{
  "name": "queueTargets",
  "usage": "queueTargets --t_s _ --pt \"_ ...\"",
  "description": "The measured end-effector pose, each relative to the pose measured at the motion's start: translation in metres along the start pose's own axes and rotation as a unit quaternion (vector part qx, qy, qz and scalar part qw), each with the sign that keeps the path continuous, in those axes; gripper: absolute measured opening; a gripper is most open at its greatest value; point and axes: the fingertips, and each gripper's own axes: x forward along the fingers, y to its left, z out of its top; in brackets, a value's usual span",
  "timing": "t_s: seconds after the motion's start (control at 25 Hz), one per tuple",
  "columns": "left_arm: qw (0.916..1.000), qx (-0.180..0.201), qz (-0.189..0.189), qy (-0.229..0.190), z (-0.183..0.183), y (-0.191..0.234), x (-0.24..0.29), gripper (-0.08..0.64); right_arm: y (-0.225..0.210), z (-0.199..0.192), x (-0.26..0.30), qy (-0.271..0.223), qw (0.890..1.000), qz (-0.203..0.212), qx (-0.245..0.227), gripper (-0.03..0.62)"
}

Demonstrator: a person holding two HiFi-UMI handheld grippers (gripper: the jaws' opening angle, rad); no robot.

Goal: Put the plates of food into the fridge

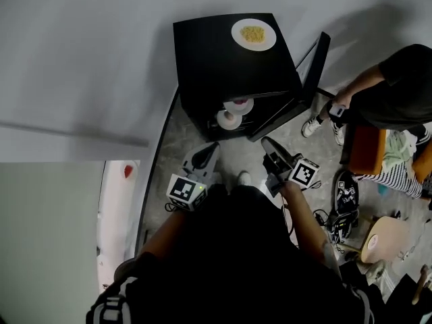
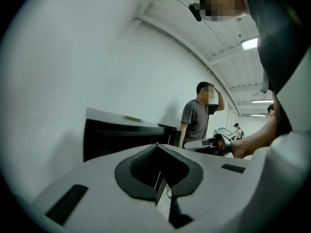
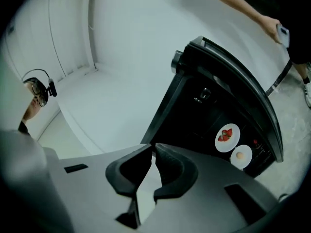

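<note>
1. Grey speckled floor (image 1: 237, 148) lies below both grippers, and a plain white wall (image 1: 81, 59) stands behind the fridge.
2. Left gripper (image 2: 156, 149): its two dark pads are pressed together with nothing between them. It points roughly level toward the front of the fridge.
3. Right gripper (image 3: 151, 149): its jaws are drawn in until the tips meet, leaving only a thin sliver lower down, and they hold nothing. Its view is rolled, so the fridge leans across the picture.
4. In the head view the two grippers are held side by side, well short of the fridge. Their marker cubes sit toward the person's body and their jaws aim at the open front.
5. The fridge (image 1: 216, 52) is low and black. Its fridge door (image 1: 317, 63) is swung wide open at the right.
6. Two white plates rest inside on a shelf, just beside each other. One is the plate of strawberries (image 3: 227, 137). The other is a plate with a pale round piece (image 3: 241, 156), which sits slightly lower in the right gripper view.
7. A third plate, the plate of yellow food (image 1: 254, 34), sits on top of the fridge near its far right corner. It is outside the compartment.
8. Beyond the open door, a bystander in a dark top (image 1: 398, 79) is at the right edge of the head view, holding a small device in one hand.
</note>
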Motion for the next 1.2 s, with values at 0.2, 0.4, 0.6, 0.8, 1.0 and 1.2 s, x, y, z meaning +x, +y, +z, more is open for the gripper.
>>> queueTargets --t_s 0.2,0.4,0.6,0.8,1.0,1.2 --pt "0.9988 0.043 0.007 0.024 -0.008 0.010 -0.006 0.020 0.032 0.026 0.021 -0.036 0.998 0.032 0.035 0.041" --pt "0.9988 0.037 0.026 0.022 -0.006 0.029 -0.010 0.020 0.055 0.063 0.046 -0.038 0.999 0.033 -0.016 0.043" --pt "0.9989 0.027 0.033 0.016 -0.008 0.037 -0.013 0.020 0.073 0.101 0.070 -0.040 0.996 0.027 -0.074 0.043" --pt "0.9989 0.021 0.036 0.021 -0.013 0.040 -0.009 0.020 0.063 0.129 0.096 -0.062 0.997 0.026 0.028 0.044" --pt "0.9990 0.018 0.035 0.021 -0.010 0.038 -0.006 0.020 0.060 0.150 0.122 -0.092 0.983 0.014 0.159 0.164" --pt "0.9988 0.018 0.040 0.023 -0.008 0.044 0.000 0.020 0.039 0.175 0.147 -0.116 0.969 -0.019 0.218 0.208"
